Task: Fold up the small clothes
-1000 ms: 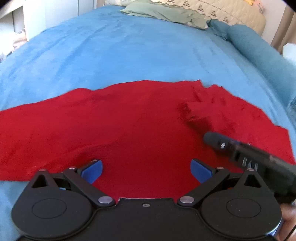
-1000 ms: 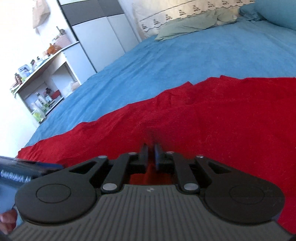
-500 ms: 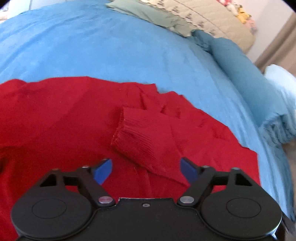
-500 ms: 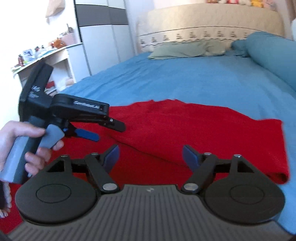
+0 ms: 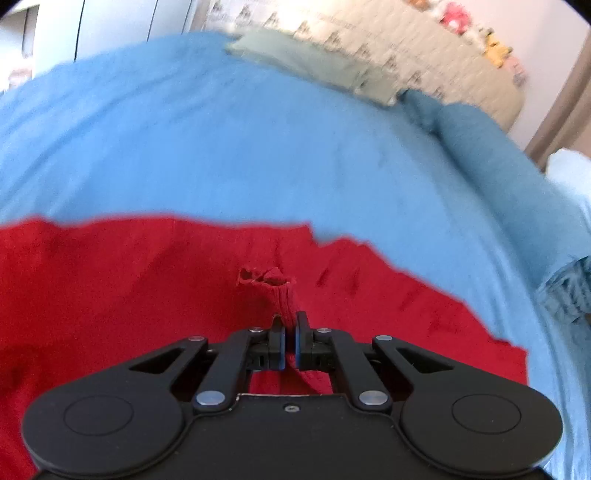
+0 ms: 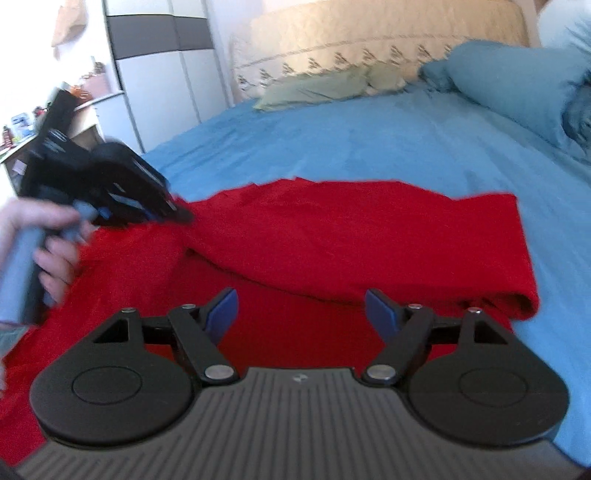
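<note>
Left tool (image 5: 289, 341): clamped on the ribbed cuff (image 5: 282, 295) of the sweater (image 5: 110, 288).
Right tool (image 6: 301, 312): held wide apart, nothing gripped.
Sweater: spread on the bed (image 5: 221, 147), partly folded.

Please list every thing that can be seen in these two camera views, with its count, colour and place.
red garment: one, red, spread on the bed, partly folded over
ribbed cuff: one, red, pinched in the left gripper
bed cover: one, blue, under the garment
flat pillow: one, pale green, at the headboard
bolster: one, teal, along the bed's right side
headboard: one, beige
wardrobe: one, white and grey, far left
left gripper: black, shut
right gripper: black, blue pads, open
left hand: holding the left gripper's handle
</note>
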`<state>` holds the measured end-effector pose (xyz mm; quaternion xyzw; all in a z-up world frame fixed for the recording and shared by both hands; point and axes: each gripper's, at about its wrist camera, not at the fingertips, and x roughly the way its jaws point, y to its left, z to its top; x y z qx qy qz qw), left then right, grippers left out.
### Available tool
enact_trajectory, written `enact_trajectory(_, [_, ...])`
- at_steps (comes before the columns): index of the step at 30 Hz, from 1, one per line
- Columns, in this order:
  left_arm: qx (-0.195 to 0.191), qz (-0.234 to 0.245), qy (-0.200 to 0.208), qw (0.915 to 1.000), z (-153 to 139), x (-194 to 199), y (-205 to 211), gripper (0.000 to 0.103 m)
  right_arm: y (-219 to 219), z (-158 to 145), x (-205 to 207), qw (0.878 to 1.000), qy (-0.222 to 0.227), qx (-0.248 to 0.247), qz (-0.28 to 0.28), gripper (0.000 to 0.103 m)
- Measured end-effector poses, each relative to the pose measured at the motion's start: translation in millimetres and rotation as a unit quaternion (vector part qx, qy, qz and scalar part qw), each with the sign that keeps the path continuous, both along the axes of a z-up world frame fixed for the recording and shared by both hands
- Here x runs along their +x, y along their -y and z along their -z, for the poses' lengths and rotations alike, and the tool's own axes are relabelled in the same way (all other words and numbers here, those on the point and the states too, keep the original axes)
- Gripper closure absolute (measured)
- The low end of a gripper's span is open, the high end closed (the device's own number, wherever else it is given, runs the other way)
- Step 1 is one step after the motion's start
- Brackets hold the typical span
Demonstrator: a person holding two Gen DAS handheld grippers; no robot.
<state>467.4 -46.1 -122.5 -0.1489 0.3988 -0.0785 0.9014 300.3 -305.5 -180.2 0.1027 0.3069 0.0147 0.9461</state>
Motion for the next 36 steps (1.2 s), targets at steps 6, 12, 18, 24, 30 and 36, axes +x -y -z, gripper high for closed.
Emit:
enact_trajectory(6, [0.028, -0.027, 0.063, 0.9972, -41, -5, -29, 0.099, 16, 8, 8, 0.999, -0.03, 0.018, 0.023, 0.009])
enact_trajectory(12, [0.061, -0.067, 0.056, 0.9943, -22, -26, -76, 0.099, 16, 8, 10, 0.999, -0.03, 0.017, 0.03, 0.003])
enact_trajectory(18, [0.041, -0.086, -0.001, 0.9954, 26, -30, -97, 0.084, 12, 8, 10, 0.999, -0.034, 0.002, 0.031, 0.003])
enact_trajectory(24, [0.062, -0.085, 0.052, 0.9931, 1, -55, -88, 0.025, 7, -12, -4, 0.997, -0.023, -0.068, 0.025, 0.003])
enact_trajectory(30, [0.115, -0.019, 0.073, 0.9905, 3, -51, -51, 0.012, 9, -2, -7, 0.969, -0.035, -0.229, 0.083, 0.003])
enact_trajectory(36, [0.103, -0.001, 0.06, 0.9929, 15, -50, -37, 0.012, 11, 25, 6, 0.961, -0.043, -0.262, 0.08, 0.003])
